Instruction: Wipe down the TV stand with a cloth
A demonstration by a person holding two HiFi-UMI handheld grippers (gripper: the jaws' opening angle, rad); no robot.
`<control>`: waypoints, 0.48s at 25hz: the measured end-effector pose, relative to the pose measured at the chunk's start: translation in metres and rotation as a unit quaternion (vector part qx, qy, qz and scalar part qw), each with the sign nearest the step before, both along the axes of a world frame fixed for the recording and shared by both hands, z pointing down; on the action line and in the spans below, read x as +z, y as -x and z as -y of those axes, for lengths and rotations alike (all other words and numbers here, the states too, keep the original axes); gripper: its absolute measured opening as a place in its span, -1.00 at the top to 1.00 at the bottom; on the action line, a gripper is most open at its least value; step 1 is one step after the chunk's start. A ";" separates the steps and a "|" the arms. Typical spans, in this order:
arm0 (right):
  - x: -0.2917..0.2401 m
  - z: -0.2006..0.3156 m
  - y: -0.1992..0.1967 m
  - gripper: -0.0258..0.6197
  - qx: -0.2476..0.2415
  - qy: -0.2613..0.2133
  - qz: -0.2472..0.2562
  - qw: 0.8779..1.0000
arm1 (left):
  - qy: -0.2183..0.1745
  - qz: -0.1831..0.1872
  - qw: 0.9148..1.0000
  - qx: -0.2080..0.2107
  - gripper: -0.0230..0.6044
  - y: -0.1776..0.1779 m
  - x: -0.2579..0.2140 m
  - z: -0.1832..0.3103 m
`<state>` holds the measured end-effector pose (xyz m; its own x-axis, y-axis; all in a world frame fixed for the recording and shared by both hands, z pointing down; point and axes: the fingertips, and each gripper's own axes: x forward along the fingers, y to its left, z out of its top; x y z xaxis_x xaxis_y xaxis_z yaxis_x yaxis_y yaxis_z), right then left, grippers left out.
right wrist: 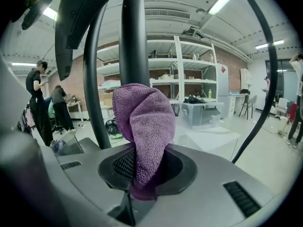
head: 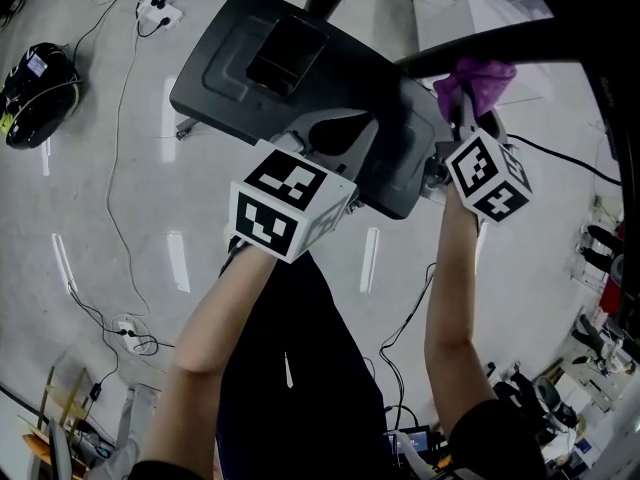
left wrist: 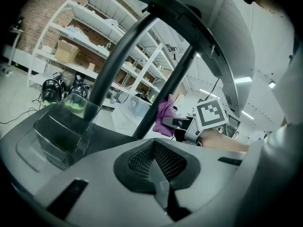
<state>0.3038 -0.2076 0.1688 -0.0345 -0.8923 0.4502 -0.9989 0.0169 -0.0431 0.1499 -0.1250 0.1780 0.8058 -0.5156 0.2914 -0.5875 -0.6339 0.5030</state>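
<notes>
The TV stand's dark base plate (head: 240,78) lies on the floor, and its black poles (head: 480,48) rise past my hands. A purple cloth (head: 475,78) is bunched in my right gripper (head: 465,118), which is shut on it. In the right gripper view the cloth (right wrist: 144,126) stands up from the jaws of the right gripper (right wrist: 142,174) against one black pole (right wrist: 134,37). My left gripper (head: 330,143) hovers over the base's near edge. Seen in its own view, the left gripper (left wrist: 156,162) is shut on nothing, facing the poles (left wrist: 118,60) and the cloth (left wrist: 163,115).
The back of the TV (left wrist: 227,37) hangs overhead. A clear holder (left wrist: 66,131) sits on the base. Cables and a power strip (head: 158,10) cross the floor, with a black bag (head: 38,78) at left. Shelving (right wrist: 189,70), a plastic bin (right wrist: 201,112) and people (right wrist: 38,103) stand behind.
</notes>
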 end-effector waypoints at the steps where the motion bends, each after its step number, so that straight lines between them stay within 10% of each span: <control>1: 0.004 0.001 0.001 0.64 -0.004 0.002 -0.001 1.000 | 0.003 -0.001 1.000 -0.002 0.91 -0.001 0.003 0.000; 12: 0.056 0.004 -0.002 0.64 -0.016 0.044 0.010 0.999 | 0.025 0.006 1.000 -0.017 0.90 -0.002 0.033 -0.002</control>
